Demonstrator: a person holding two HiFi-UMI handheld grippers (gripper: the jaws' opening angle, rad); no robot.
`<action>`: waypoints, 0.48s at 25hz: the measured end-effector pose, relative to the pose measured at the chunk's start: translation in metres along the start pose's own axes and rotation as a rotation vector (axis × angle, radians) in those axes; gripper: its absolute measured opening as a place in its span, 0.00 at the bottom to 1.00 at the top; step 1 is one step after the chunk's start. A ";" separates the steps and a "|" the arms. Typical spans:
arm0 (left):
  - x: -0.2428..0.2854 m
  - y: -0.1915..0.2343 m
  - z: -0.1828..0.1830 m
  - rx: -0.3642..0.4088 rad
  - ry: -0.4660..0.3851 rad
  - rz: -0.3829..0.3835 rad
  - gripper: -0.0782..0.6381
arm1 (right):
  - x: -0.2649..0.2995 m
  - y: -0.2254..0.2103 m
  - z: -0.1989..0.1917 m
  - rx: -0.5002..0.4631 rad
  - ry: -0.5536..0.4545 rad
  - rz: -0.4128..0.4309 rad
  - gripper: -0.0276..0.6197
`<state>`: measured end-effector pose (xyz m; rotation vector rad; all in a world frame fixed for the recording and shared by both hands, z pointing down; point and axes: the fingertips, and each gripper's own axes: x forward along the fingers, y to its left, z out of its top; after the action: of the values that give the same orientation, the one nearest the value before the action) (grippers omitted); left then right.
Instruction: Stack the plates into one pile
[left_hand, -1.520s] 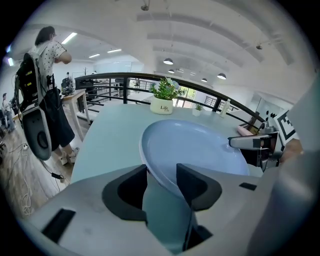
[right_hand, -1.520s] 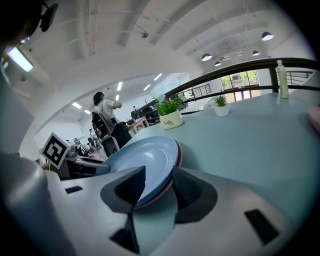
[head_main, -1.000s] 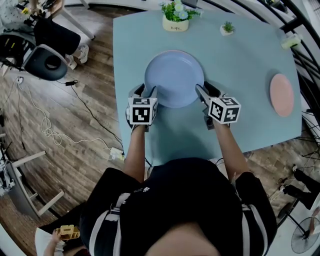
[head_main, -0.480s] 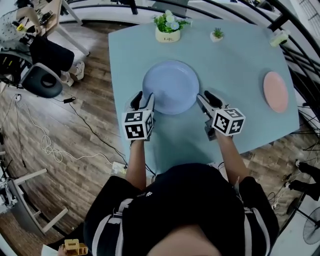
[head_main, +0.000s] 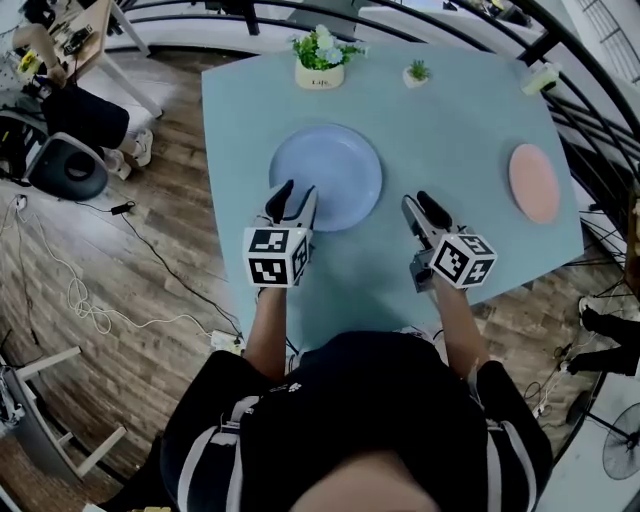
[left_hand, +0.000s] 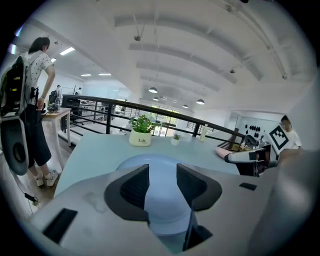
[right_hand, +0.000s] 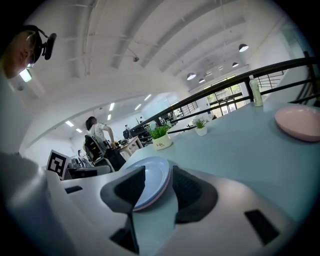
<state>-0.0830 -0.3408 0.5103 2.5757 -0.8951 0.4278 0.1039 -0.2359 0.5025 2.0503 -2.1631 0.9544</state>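
Blue plate (head_main: 326, 178) lies mid-worktop (head_main: 450, 120). At its 7 o'clock the left hand-held gripper (head_main: 297, 196) has jaws apart astride the rim; close squarely there before lifting. The right hand-held gripper (head_main: 422, 204), apart and empty at 4 o'clock, could steady the opposite rim. Pink plate (head_main: 533, 183) waits at 3 o'clock.

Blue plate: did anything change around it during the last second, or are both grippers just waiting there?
The right gripper has drawn back from the blue plate; it was at the plate's right rim and now stands clear of it, jaws open. Nothing was gripped or let go. The left gripper stays at the plate's near-left rim, jaws open. The blue plate and the pink plate have not moved.
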 end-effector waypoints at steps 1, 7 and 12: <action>0.003 -0.007 0.002 0.005 -0.002 -0.013 0.35 | -0.004 -0.006 0.003 0.001 -0.007 -0.006 0.31; 0.023 -0.054 0.011 0.024 -0.011 -0.053 0.35 | -0.033 -0.048 0.021 0.015 -0.059 -0.037 0.31; 0.047 -0.111 0.016 0.038 -0.001 -0.092 0.35 | -0.067 -0.093 0.043 0.012 -0.103 -0.058 0.31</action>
<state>0.0256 -0.2919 0.4873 2.6395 -0.7720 0.4209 0.2149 -0.1900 0.4781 2.2016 -2.1362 0.8773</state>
